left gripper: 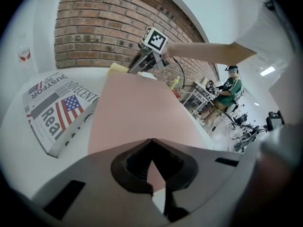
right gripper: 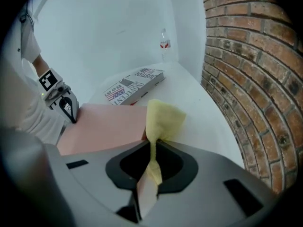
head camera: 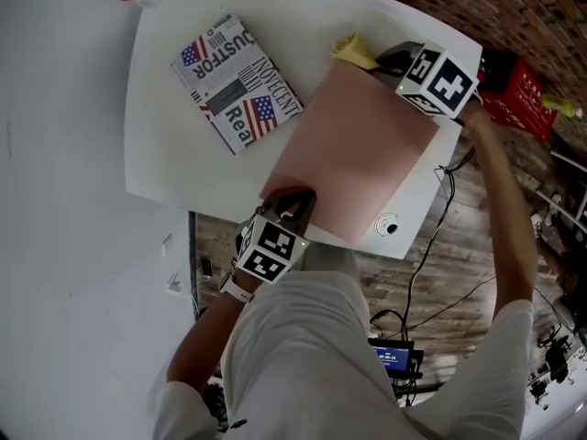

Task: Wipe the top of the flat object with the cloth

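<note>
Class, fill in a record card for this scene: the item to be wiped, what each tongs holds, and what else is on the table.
Item to wipe: pink sheet, flat on white table
Right tongs: shut on yellow cloth, at sheet's far edge
Left tongs: shut on sheet's near corner
Also on table: printed box, beside sheet

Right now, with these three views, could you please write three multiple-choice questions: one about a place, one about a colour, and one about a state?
1. Where does the printed box lie?
A. on the table, beside the pink board
B. on top of the pink board
C. on the floor

2. What colour is the cloth?
A. blue
B. yellow
C. white

3. The right gripper is:
A. open
B. shut on the printed box
C. shut on the cloth

Answers:
1 A: the head view shows it on the white tabletop, next to the board and not on it.
2 B: the right gripper view shows it yellow.
3 C: the right gripper view shows the cloth pinched between its jaws.
</note>
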Action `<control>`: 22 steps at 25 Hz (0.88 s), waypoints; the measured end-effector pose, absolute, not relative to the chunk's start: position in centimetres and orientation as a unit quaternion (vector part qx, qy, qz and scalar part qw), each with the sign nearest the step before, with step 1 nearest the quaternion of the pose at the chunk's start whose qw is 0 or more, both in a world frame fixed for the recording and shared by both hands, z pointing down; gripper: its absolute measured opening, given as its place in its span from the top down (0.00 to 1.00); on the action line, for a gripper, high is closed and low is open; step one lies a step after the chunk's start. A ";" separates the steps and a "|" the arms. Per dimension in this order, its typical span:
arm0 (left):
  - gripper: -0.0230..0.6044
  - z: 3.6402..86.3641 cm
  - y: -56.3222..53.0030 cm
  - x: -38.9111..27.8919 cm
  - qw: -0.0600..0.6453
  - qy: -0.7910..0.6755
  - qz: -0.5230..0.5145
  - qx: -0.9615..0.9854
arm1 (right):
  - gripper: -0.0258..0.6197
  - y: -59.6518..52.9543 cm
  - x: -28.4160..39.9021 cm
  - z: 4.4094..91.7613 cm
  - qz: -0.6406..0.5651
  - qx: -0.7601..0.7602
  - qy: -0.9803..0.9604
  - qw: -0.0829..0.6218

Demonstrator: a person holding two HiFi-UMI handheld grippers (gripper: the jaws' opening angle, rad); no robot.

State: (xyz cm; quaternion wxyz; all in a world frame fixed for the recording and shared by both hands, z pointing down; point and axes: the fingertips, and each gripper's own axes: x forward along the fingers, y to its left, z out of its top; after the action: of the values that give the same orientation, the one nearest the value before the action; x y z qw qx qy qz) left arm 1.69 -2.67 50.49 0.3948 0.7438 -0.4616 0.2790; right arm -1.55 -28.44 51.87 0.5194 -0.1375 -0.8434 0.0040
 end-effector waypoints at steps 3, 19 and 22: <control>0.93 50.6 -2.7 1.5 0.391 -0.465 0.280 0.743 | 0.89 -28.6 0.4 51.9 0.011 -0.139 -0.836 0.531; 0.93 50.5 -2.8 1.5 0.381 -0.482 0.278 0.739 | 0.89 -30.0 15.1 52.4 0.085 -0.034 -0.826 0.557; 0.94 50.5 -2.8 1.6 0.374 -0.487 0.282 0.737 | 0.89 -29.0 17.7 52.6 0.115 -0.010 -0.829 0.547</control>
State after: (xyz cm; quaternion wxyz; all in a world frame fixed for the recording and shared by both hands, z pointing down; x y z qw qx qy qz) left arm 1.55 -2.78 50.51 0.3743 0.7374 -0.4868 0.2815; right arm 17.74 -29.03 52.61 0.5470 -0.0100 -0.8292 0.1149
